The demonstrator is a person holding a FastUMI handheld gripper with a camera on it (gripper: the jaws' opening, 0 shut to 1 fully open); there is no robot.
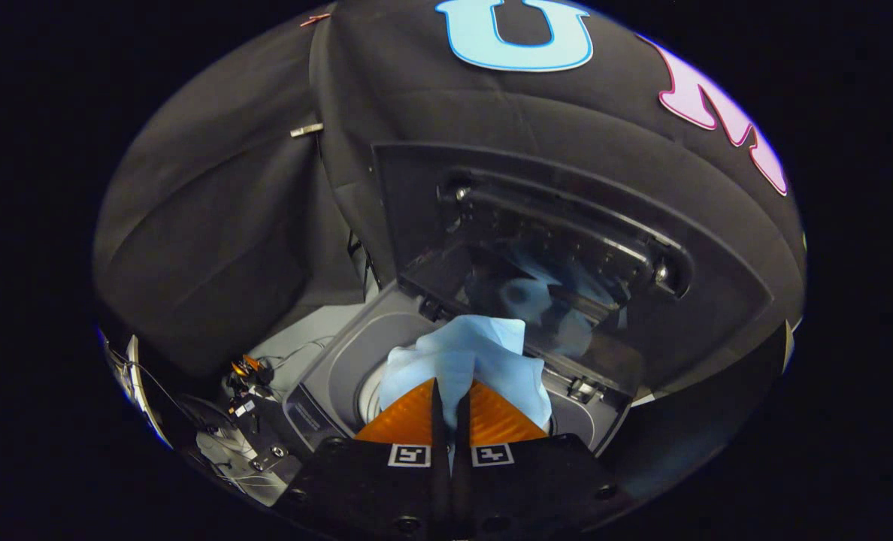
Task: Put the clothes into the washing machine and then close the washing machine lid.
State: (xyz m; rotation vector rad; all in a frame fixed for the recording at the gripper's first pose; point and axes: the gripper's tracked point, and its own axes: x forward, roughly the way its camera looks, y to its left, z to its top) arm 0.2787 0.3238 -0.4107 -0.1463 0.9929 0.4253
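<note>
Here the hand-held gripper [450, 402] has its fingers nearly together, clamped on a fold of the cloth [465, 361], which bunches up just ahead of the tips. The cloth hangs over the round opening of the washer [341, 376], so it is above the drum but not yet let go. Beyond it the lid [537, 248] stands raised, tilted back toward the booth wall, and its glass gives a dim reflection of the cloth.

Several things could go wrong, in my judgement. If the fingers part too high, a corner of the cloth may fall on the grey rim and stay there, and the lid would later close on it. The soft fabric could also cling to a finger pad and come out again when the gripper goes up. The raised lid is near, so a careless lift could knock it.

The cloth is pale blue, thin and soft, crumpled in loose folds with one pointed corner up. It looks light and will likely drop slowly and unevenly.
</note>
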